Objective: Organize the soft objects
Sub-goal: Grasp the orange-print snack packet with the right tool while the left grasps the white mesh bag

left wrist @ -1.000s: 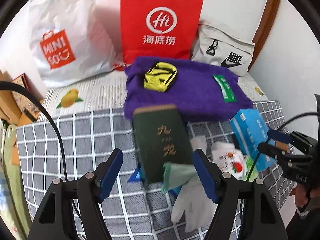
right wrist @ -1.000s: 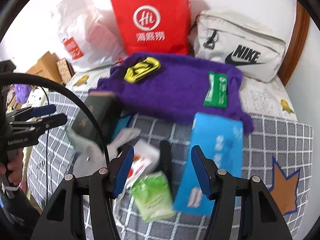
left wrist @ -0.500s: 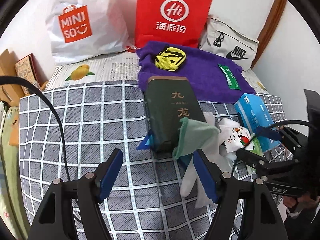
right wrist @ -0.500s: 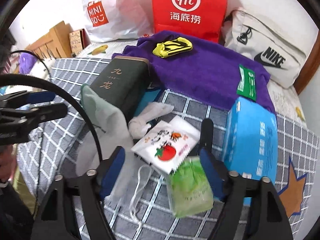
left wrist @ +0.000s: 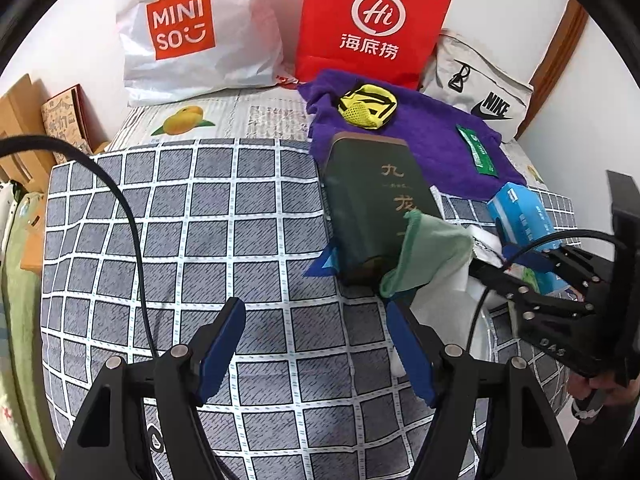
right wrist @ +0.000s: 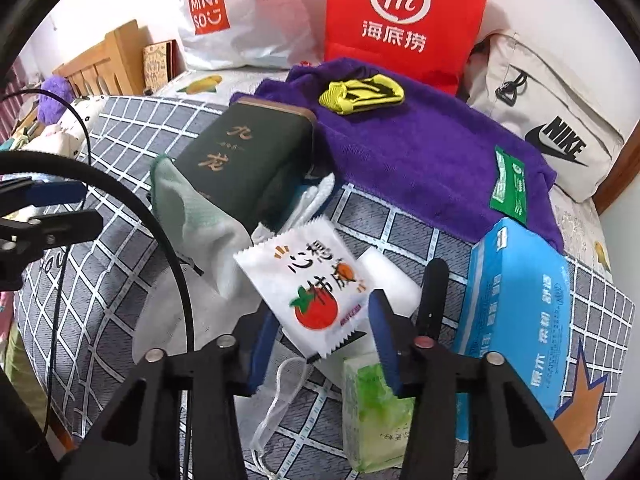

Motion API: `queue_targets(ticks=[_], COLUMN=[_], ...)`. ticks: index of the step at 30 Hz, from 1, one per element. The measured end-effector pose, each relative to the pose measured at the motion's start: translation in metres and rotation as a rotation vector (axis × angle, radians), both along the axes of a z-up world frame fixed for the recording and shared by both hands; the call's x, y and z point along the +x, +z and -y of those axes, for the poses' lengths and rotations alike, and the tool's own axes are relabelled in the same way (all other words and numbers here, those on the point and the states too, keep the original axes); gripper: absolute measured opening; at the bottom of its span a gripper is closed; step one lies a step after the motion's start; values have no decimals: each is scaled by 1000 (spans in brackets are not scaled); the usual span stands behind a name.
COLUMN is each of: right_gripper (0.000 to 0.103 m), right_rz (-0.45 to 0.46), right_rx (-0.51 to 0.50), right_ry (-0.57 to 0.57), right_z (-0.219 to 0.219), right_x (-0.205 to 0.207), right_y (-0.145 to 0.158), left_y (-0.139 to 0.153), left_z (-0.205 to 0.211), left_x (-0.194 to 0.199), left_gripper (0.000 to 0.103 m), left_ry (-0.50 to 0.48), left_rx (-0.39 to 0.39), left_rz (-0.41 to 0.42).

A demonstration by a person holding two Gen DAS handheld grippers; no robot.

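The right hand-held gripper (right wrist: pixel 320 344) has closed in on the white tomato-print packet (right wrist: pixel 308 284) over the last second; its blue fingers now sit on either side of the packet's near end, spread and not yet clenched, whereas before it hovered over the blue tissue box (right wrist: pixel 516 312) and green tissue pack (right wrist: pixel 376 412). That suggests the packet is the next thing to be picked. The packet lies just right of the dark green tin (right wrist: pixel 244 160), partly over a white glove (right wrist: pixel 312 200); a pale green cloth (right wrist: pixel 188 216) drapes off the tin's near corner.

The left hand-held gripper (left wrist: pixel 312 344) has pulled back from the tin and hangs released and empty over the checked bedspread (left wrist: pixel 180 220), left of the tin. Behind the tin, the purple towel (right wrist: pixel 420 152) carries a yellow pouch (right wrist: pixel 360 94) and a green wipes pack (right wrist: pixel 510 186).
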State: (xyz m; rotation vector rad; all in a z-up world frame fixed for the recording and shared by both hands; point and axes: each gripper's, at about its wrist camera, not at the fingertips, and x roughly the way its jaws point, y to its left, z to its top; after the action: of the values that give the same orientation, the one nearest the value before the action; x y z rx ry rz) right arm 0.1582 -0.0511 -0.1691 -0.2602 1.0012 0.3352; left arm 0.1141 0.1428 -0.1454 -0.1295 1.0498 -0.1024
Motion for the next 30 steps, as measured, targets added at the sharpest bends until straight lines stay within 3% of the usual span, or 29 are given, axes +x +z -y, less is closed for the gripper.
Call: queue_targets(ticks=[5,6,8,13,25,30], right_gripper=[41,37,20,3,2,2], right_rz=[32,39,41,43,70,77], right_rx=[-5,-6,-6,-27,81,130], right_ry=[36,42,62,98,76,36], right_z=[-2,-3,-6,-12,12,32], right_x=[-3,-1,4,19,9,-9], right_y=[7,7,5,0,26,39], left_y=[-4,-5,-5,-5,-17,-21], left_z=[3,4,6,8,18,32], left_x=[-1,-1,-2,-2,3,5], left_gripper=[71,71,71,71,71,77], left_ry=[-8,-12,-18,-27,-46,-114], left_rx=[2,5,10,24,17,-61], left_rz=[-9,-11,-14,-14,-40,-40])
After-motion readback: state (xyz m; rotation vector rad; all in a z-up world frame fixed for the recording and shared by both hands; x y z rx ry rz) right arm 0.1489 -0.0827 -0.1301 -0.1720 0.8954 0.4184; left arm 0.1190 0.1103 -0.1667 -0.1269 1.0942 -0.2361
